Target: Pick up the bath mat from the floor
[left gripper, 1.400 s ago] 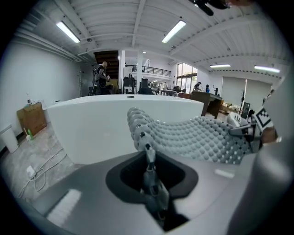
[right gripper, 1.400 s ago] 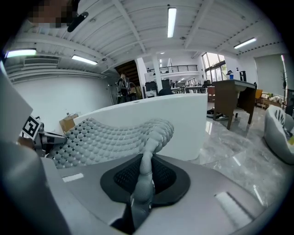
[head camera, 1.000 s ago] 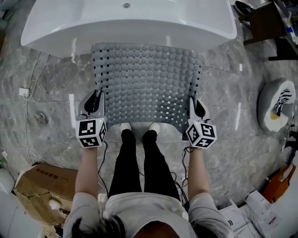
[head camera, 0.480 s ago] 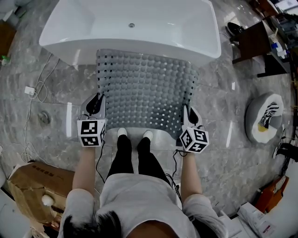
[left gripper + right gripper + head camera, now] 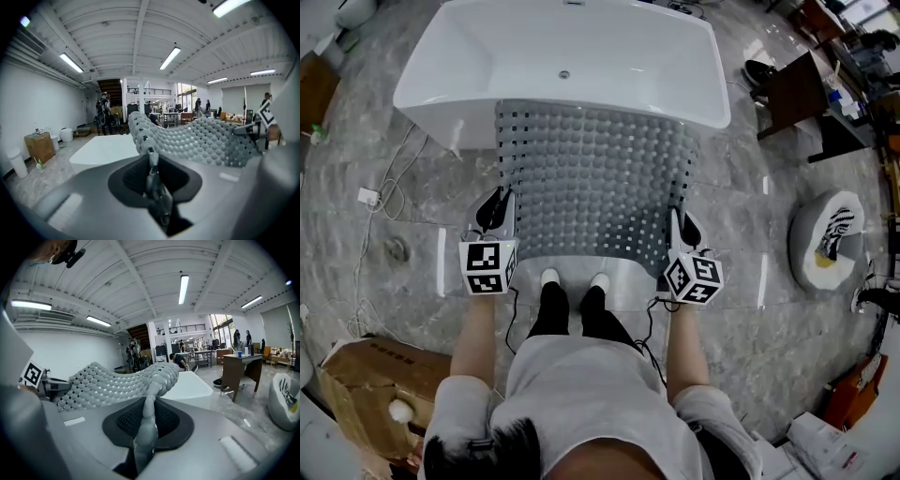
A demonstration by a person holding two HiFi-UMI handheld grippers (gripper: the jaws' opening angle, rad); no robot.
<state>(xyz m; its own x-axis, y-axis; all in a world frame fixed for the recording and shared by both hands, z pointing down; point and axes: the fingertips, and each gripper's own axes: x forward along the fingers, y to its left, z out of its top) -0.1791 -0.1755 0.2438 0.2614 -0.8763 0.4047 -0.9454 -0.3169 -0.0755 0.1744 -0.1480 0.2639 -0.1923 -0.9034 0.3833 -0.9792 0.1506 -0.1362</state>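
The grey, bubble-textured rubber bath mat (image 5: 595,173) hangs spread between the two tools, above the grey marble floor (image 5: 412,202). The left tool (image 5: 497,208) is clamped on the mat's near left corner, with the edge pinched between its jaws. The right tool (image 5: 675,225) is closed the same way on the near right corner. The mat sags in the middle. Its far edge lies against the near side of the white oval bathtub (image 5: 487,56). The person's white shoes (image 5: 551,277) stand just below the mat's near edge.
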